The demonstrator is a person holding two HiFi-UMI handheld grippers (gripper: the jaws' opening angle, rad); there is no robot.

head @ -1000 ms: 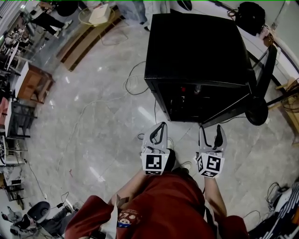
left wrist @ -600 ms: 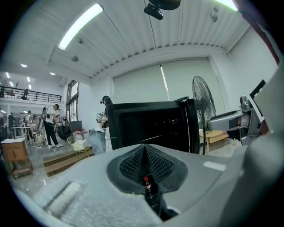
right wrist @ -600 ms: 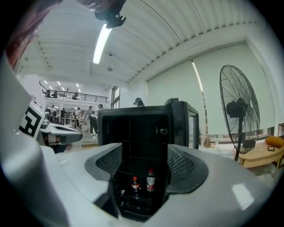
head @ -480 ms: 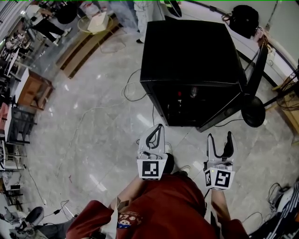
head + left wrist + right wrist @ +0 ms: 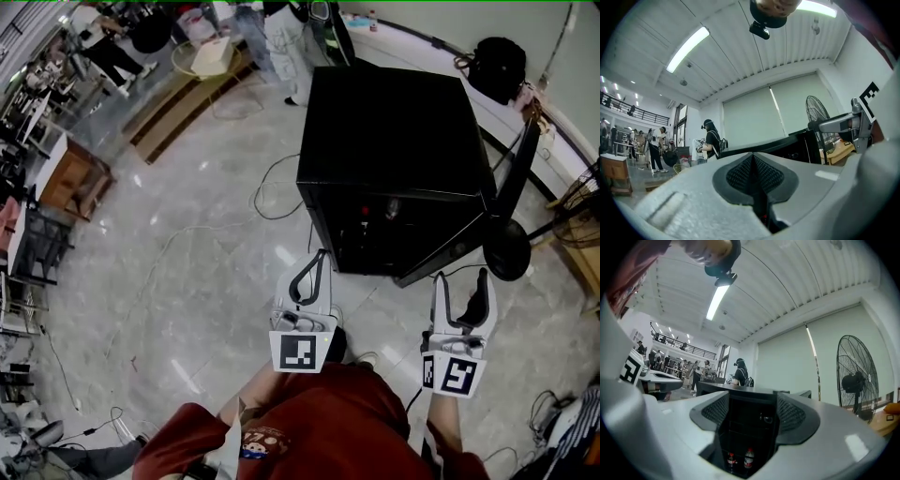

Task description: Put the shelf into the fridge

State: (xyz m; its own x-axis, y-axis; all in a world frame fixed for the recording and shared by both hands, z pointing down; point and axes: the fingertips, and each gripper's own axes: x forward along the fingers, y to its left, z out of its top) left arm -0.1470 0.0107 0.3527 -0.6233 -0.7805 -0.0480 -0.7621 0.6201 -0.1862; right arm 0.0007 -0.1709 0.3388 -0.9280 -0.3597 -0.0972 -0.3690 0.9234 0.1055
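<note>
Black and box-shaped, the fridge (image 5: 394, 131) stands on the pale stone floor (image 5: 187, 262) in the head view, directly ahead of both grippers, with its door (image 5: 517, 159) swung open to the right and its dark inside facing the person. The left gripper (image 5: 322, 253) is held up near the fridge's front with its fingers meeting at the tips, and the right gripper (image 5: 461, 278) is beside it, a little lower, with its fingers spread. In the left gripper view, the two ribbed pads (image 5: 740, 176) of the left gripper (image 5: 753, 164) are pressed together with nothing between them; the fridge (image 5: 806, 143) and a standing fan (image 5: 816, 110) are behind. In the right gripper view, the fingers of the right gripper (image 5: 752, 413) are wide apart and empty, and through the gap the open fridge (image 5: 745, 425) shows two bottles (image 5: 748, 458) standing low inside it.
</note>
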